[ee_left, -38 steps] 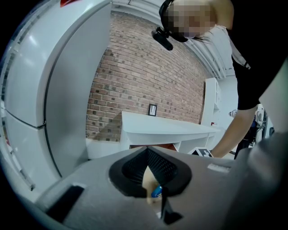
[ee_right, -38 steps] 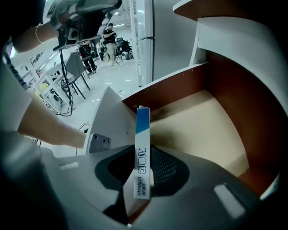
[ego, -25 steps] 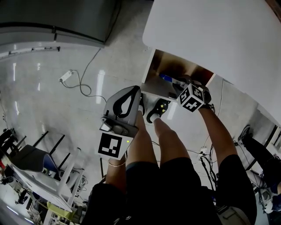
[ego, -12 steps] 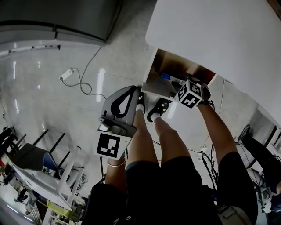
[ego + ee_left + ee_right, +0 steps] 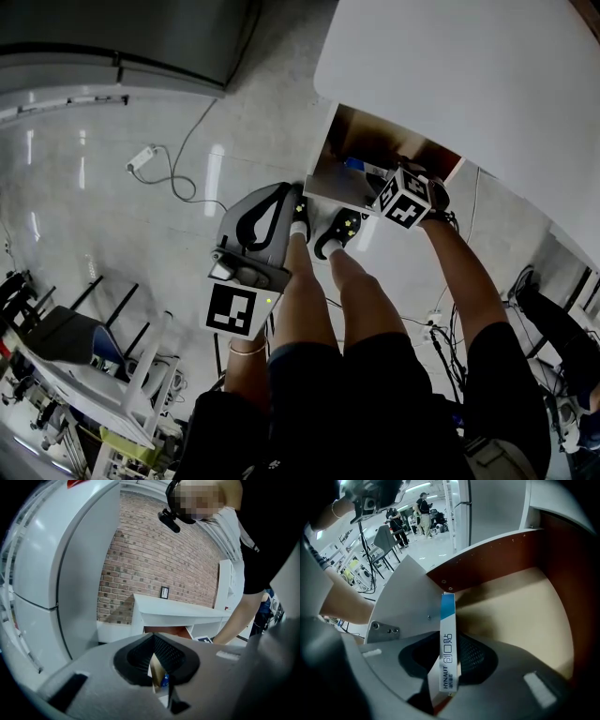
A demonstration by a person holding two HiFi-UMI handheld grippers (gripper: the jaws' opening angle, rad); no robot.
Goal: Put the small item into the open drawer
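Since the drawer stands pulled out from under the white table, I have brought my right gripper over it and tipped it steeply downward, so the small box points into the cavity and not at the white front panel. The jaws are clamped on the box's two broad faces with the box on edge, its blue end leading. That keeps it slim enough to pass just inside the front panel, and it leaves the printed side facing my camera. The jaws have just eased a touch wider, yet the box sits between the pads above the pale drawer floor, not yet lying on it. I judge the grip is loosening for the drop, not already let go. From here the box should fall flat near the front left corner of the drawer; the risk, as I see it, is that it tips against the panel instead. My left gripper hangs low beside my legs with its jaws closed on nothing, aimed loosely at the drawer front. I take it as parked there, since the drawer is open already and needs no steadying.
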